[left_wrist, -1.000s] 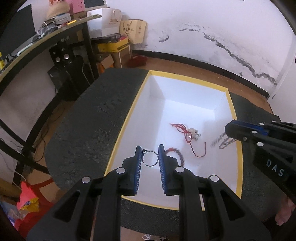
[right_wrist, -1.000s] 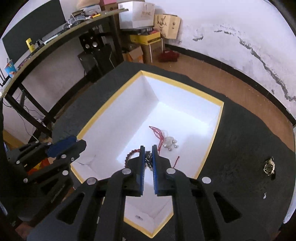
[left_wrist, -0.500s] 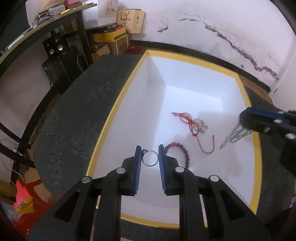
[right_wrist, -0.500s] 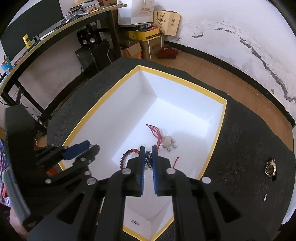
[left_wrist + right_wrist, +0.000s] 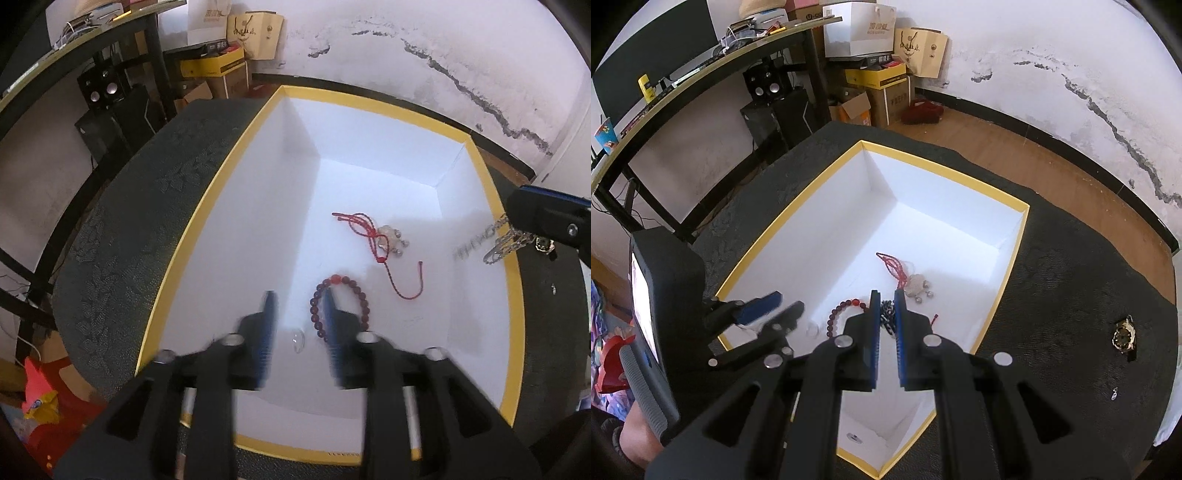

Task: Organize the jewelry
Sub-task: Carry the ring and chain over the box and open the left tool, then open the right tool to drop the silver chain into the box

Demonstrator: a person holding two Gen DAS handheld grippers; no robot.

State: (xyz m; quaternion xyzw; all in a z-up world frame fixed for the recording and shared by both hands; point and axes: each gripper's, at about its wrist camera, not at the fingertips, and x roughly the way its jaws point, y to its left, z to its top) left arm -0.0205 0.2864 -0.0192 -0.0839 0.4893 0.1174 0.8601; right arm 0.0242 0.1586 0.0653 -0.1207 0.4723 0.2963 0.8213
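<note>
A white box with a yellow rim (image 5: 218,177) (image 5: 1008,254) sits on the dark table. Inside lie a red cord bracelet with silver beads (image 5: 376,236) (image 5: 908,277), a dark red bead bracelet (image 5: 343,295) (image 5: 842,314) and a silver ring (image 5: 297,340) (image 5: 812,329). My left gripper (image 5: 299,295) (image 5: 786,306) is open above the box's near end, the ring free between its jaws. My right gripper (image 5: 885,293) (image 5: 517,214) is shut on a silver chain (image 5: 498,240) (image 5: 886,317) that hangs over the box's right side.
A gold watch (image 5: 1123,338) (image 5: 545,245) lies on the dark table right of the box, a small silver piece (image 5: 1113,394) near it. A desk, speakers and cardboard boxes (image 5: 879,85) stand beyond the table by the cracked wall.
My left gripper has opened and let go of the silver ring, which now lies in the box. The right gripper keeps the chain and has drawn back a little.
</note>
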